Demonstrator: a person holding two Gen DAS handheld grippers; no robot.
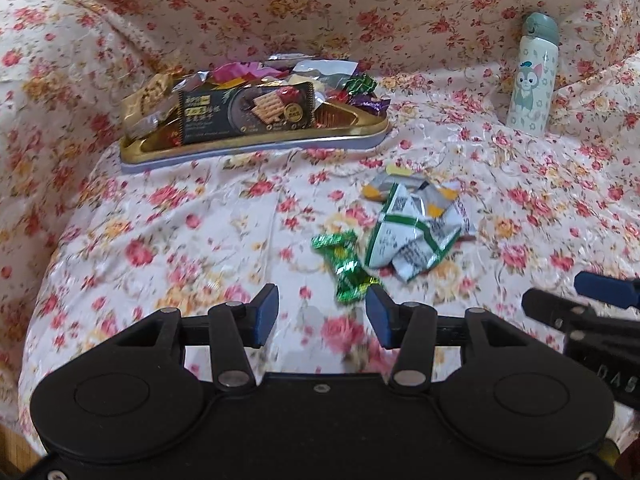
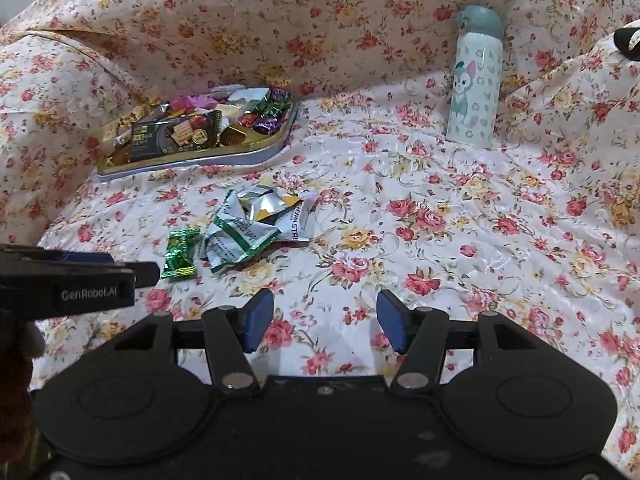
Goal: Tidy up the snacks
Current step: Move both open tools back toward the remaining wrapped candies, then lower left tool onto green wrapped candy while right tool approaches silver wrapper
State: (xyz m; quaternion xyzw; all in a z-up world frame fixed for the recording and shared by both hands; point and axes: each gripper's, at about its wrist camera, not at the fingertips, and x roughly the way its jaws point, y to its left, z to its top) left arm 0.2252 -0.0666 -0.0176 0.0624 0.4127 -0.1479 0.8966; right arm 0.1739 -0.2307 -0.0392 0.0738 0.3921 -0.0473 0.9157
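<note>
Your surface is a sofa draped in a floral cover (image 1: 200, 240), with the gold snack tray (image 1: 256, 146) at the back left already heaped with wrapped snacks. Still loose on the cover, between the tray and you: a crumpled green-and-white snack packet (image 1: 412, 236), and touching its left edge a small green foil candy (image 1: 346, 264).

The candy (long axis running away from you, slightly slanted) lies just ahead of your left hand-held gripper (image 1: 322, 314), near its right pad. Jaws spread, nothing between them. Your right hand-held gripper (image 2: 326, 322), also spread and empty, sits farther off to the right, so the left is nearer.
</note>
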